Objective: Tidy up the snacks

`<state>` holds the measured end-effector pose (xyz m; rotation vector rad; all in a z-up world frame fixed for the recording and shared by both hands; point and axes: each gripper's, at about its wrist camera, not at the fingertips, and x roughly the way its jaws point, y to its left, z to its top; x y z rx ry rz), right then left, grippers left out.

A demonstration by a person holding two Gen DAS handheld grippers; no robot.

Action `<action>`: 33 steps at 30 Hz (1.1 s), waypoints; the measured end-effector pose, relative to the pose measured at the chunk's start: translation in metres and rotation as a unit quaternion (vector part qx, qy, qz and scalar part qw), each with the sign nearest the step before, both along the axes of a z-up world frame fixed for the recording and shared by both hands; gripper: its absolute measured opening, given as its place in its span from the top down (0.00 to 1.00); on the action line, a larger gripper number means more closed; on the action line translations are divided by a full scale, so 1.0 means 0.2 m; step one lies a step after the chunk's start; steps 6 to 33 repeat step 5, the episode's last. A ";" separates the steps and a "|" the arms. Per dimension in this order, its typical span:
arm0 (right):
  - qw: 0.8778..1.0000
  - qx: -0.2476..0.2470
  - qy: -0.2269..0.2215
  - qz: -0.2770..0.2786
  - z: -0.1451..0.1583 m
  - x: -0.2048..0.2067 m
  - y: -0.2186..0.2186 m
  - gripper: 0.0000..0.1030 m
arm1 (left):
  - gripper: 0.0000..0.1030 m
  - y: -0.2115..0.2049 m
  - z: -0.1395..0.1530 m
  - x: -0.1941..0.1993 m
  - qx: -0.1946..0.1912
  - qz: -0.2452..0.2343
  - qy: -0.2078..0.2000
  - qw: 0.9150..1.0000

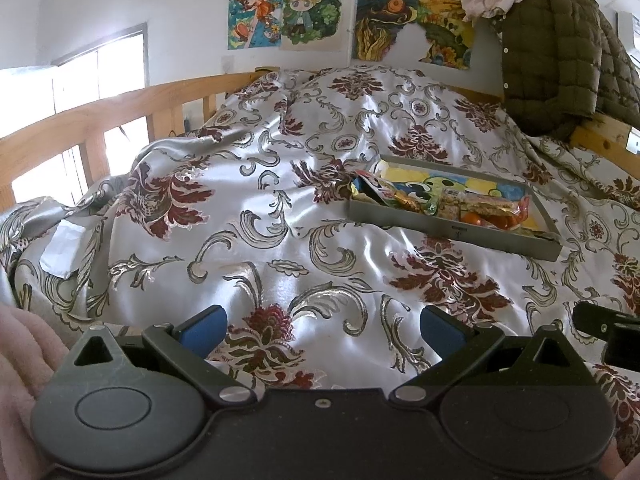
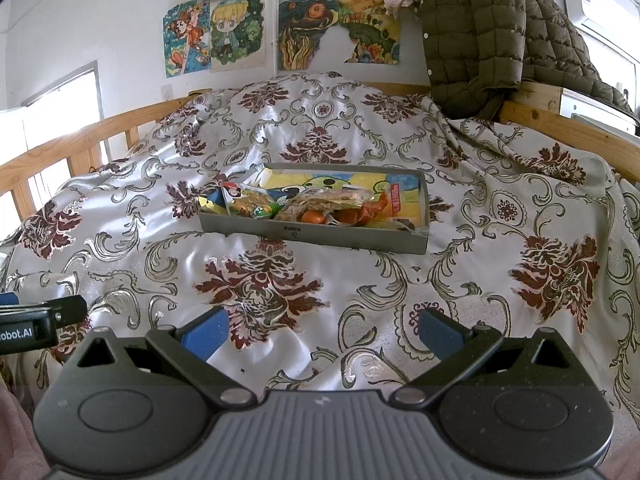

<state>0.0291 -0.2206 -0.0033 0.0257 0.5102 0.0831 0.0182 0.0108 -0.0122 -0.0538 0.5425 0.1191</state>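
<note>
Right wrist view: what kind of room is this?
Probably a bedroom. There is a bed with a wooden rail and a flowery cover, drawings on the wall, and a coat hung at the end.

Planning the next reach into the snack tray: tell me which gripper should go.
Right, probably. The grey tray of snacks lies nearly straight ahead of the open right gripper; from the left gripper, also open and empty, it sits off to the right.

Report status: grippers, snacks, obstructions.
Left gripper open, empty. Right gripper open, empty. Snacks piled in grey tray on bedspread. Path clear.
</note>
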 end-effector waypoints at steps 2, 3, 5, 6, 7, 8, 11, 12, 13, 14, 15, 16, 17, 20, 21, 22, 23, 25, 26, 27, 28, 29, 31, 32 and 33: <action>1.000 0.000 0.000 0.000 0.00 0.00 0.00 0.00 | 0.01 0.00 0.00 0.00 -0.002 0.001 0.000 1.000; 1.000 0.000 0.000 0.000 0.00 0.00 0.00 0.00 | 0.01 0.00 0.00 0.00 -0.001 0.001 0.000 1.000; 1.000 0.000 0.001 0.000 0.00 0.00 0.00 0.00 | 0.01 0.00 0.00 0.00 -0.001 0.001 0.001 1.000; 1.000 0.000 0.001 0.000 0.00 0.00 0.00 0.00 | 0.01 0.00 0.00 0.00 -0.001 0.001 0.001 1.000; 1.000 0.000 0.001 0.000 0.00 0.00 0.00 0.00 | 0.01 0.00 0.00 0.00 -0.001 0.001 0.001 1.000; 1.000 0.000 0.001 0.000 0.00 0.00 0.00 0.00 | 0.01 0.00 0.00 0.00 -0.001 0.001 0.001 1.000; 1.000 0.000 0.001 0.000 0.00 0.00 0.00 0.00 | 0.01 0.00 0.00 0.00 -0.001 0.001 0.001 1.000; 1.000 0.000 0.001 0.000 0.00 0.00 0.00 0.00 | 0.01 0.00 0.00 0.00 -0.001 0.001 0.001 1.000; 1.000 0.000 0.001 0.000 0.00 0.00 0.00 0.00 | 0.01 0.00 0.00 0.00 -0.001 0.001 0.001 1.000; 1.000 0.000 0.001 0.000 0.00 0.00 0.00 0.00 | 0.01 0.00 0.00 0.00 -0.001 0.001 0.001 1.000; 1.000 0.000 0.001 0.000 0.00 0.00 0.00 0.00 | 0.01 0.00 0.00 0.00 -0.001 0.001 0.001 1.000; 1.000 0.000 0.001 0.000 0.00 0.00 0.00 0.00 | 0.01 0.00 0.00 0.00 -0.001 0.001 0.001 1.000; 1.000 0.000 0.001 0.000 0.00 0.00 0.00 0.00 | 0.01 0.00 0.00 0.00 -0.001 0.001 0.001 1.000; 1.000 0.000 0.001 0.000 0.00 0.00 0.00 0.00 | 0.01 0.00 0.00 0.00 -0.001 0.001 0.001 1.000; 1.000 0.000 0.001 0.000 0.00 0.00 0.00 0.00 | 0.01 0.00 0.00 0.00 -0.001 0.001 0.001 1.000; 1.000 0.000 0.001 0.000 0.00 0.00 0.00 0.00 | 0.01 0.00 0.00 0.00 -0.001 0.001 0.001 1.000; 1.000 0.000 0.001 0.000 0.00 0.00 0.00 0.00 | 0.01 0.00 0.00 0.00 -0.001 0.001 0.001 1.000; 1.000 0.000 0.001 0.000 0.00 0.00 0.00 0.00 | 0.01 0.00 0.00 0.00 -0.001 0.001 0.001 1.000; 1.000 0.000 0.001 0.000 0.00 0.00 0.00 0.00 | 0.01 0.00 0.00 0.00 -0.001 0.001 0.001 1.000; 1.000 0.000 0.001 0.000 0.00 0.00 0.00 0.00 | 0.01 0.00 0.00 0.00 -0.001 0.001 0.001 1.000; 1.000 0.000 0.001 0.000 0.00 0.00 0.00 0.00 | 0.01 0.00 0.00 0.00 -0.001 0.001 0.001 1.000; 1.000 0.000 0.001 0.000 0.00 0.00 0.00 0.00 | 0.01 0.00 0.00 0.00 -0.001 0.001 0.001 1.000; 1.000 0.000 0.001 0.000 0.00 0.00 0.00 0.00 | 0.01 0.00 0.00 0.00 -0.001 0.001 0.001 1.000; 1.000 0.000 0.001 0.000 0.00 0.00 0.00 0.00 | 0.01 0.00 0.00 0.00 -0.001 0.001 0.001 1.000; 1.000 0.000 0.001 0.000 0.00 0.00 0.00 0.00 | 0.01 0.00 0.00 0.00 -0.001 0.001 0.001 1.000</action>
